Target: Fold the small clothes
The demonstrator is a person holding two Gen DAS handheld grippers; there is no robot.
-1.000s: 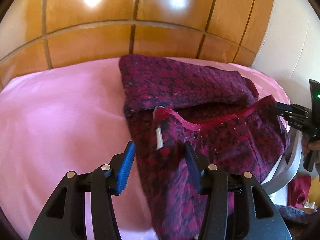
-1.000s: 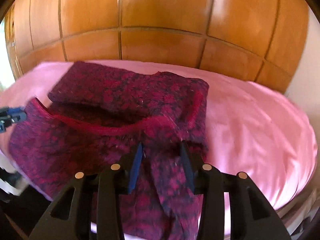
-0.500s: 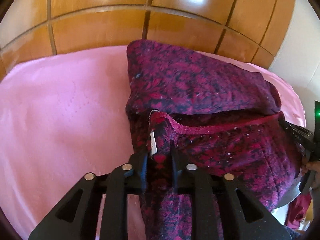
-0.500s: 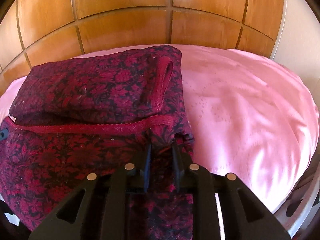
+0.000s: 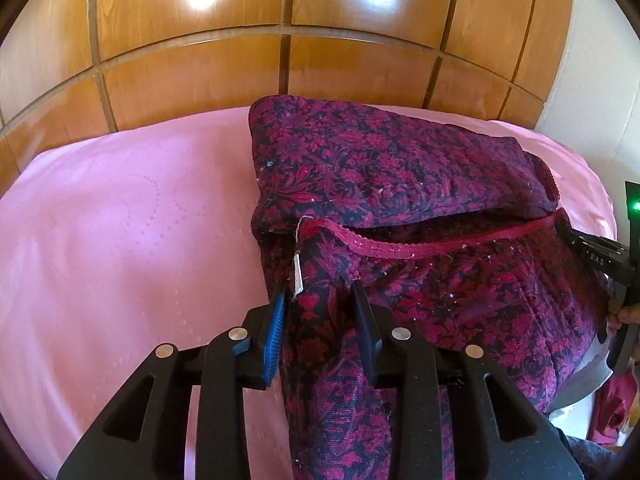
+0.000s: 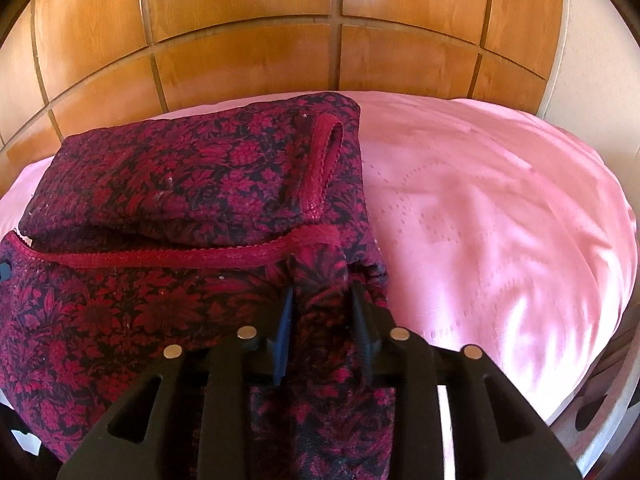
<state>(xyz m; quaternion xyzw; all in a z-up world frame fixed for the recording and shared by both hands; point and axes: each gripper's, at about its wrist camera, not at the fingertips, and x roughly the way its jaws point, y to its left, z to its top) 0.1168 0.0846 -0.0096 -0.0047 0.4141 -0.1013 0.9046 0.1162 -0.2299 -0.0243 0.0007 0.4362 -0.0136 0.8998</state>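
A dark red floral garment (image 5: 400, 184) lies on the pink bed sheet (image 5: 120, 240), its far part folded over. It also shows in the right wrist view (image 6: 160, 184). My left gripper (image 5: 320, 288) has its jaws parted, with the garment's near left corner and a white tag (image 5: 298, 276) lying between them. My right gripper (image 6: 322, 292) also has its jaws parted, with the near right corner between them. The near part of the garment hangs over the bed edge. The right gripper shows at the right edge of the left wrist view (image 5: 600, 252).
A wooden panelled headboard (image 5: 280, 60) runs behind the bed. A pale wall (image 5: 600, 80) stands at the right. Bare pink sheet lies left of the garment and, in the right wrist view, right of it (image 6: 500, 220). The bed edge (image 6: 580, 400) drops off at the near right.
Both grippers closed on the garment's near corners half a second ago and have now parted again. The near edge has come forward toward the folded far part.
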